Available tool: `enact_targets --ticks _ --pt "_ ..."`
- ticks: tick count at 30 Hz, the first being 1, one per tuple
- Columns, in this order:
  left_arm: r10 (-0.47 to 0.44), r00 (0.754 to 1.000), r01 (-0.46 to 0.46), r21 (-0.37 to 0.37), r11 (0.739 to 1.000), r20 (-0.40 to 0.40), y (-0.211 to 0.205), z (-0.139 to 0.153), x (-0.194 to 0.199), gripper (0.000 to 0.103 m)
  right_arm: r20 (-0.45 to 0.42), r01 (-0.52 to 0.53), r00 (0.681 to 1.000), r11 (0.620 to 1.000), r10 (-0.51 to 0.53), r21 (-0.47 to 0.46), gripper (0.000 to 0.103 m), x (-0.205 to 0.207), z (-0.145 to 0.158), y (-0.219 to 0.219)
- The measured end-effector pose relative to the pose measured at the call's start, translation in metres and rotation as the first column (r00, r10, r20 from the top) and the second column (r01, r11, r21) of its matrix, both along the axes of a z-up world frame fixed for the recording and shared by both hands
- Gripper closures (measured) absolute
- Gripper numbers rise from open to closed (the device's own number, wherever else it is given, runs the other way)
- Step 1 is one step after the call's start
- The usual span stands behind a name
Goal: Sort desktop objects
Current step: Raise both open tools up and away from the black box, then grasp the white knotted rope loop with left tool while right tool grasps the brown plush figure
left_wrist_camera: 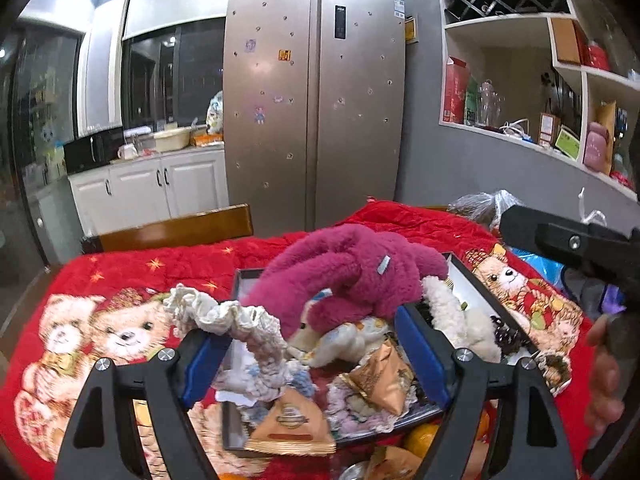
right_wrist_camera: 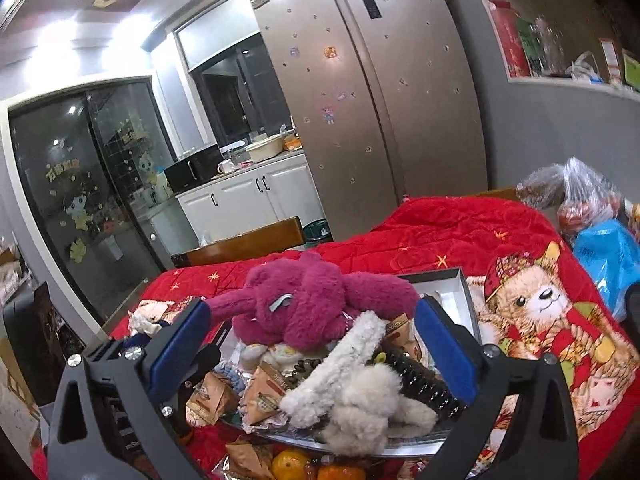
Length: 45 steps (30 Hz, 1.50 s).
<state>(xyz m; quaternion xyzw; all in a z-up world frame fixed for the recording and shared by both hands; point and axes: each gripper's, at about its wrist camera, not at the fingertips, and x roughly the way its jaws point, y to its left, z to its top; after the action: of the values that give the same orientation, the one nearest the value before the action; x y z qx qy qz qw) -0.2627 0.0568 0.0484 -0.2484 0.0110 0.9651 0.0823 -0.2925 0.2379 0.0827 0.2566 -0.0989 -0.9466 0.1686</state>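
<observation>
A magenta plush bear (left_wrist_camera: 344, 276) (right_wrist_camera: 304, 300) lies on top of a dark shallow box (left_wrist_camera: 476, 296) (right_wrist_camera: 456, 284) full of items: cream knitted rope (left_wrist_camera: 240, 324), white fluffy plush (right_wrist_camera: 360, 396), triangular snack packets (left_wrist_camera: 292, 424) (right_wrist_camera: 264, 396), a black spiral hair clip (right_wrist_camera: 420, 380). My left gripper (left_wrist_camera: 312, 360) is open above the box's near part, its blue pads on either side of the rope and packets. My right gripper (right_wrist_camera: 316, 344) is open, straddling the white plush and the bear. Nothing is held.
The box sits on a red bear-print blanket (left_wrist_camera: 100, 320) (right_wrist_camera: 540, 312). Oranges (right_wrist_camera: 292, 464) lie at the near edge. Plastic bags (right_wrist_camera: 580, 200) stand at the far right. A wooden chair back (left_wrist_camera: 176, 228) is behind the table; a fridge (left_wrist_camera: 316, 100) stands beyond.
</observation>
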Motion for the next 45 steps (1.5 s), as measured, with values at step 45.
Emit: enact_targets --ticks 45 --pt "0.095 0.976 -0.092 -0.027 0.995 0.194 -0.067 -0.073 0.073 0.017 0.201 0.019 0.979 1.0 -0.023 0.019 0.0 0.094 -0.1 -0.01"
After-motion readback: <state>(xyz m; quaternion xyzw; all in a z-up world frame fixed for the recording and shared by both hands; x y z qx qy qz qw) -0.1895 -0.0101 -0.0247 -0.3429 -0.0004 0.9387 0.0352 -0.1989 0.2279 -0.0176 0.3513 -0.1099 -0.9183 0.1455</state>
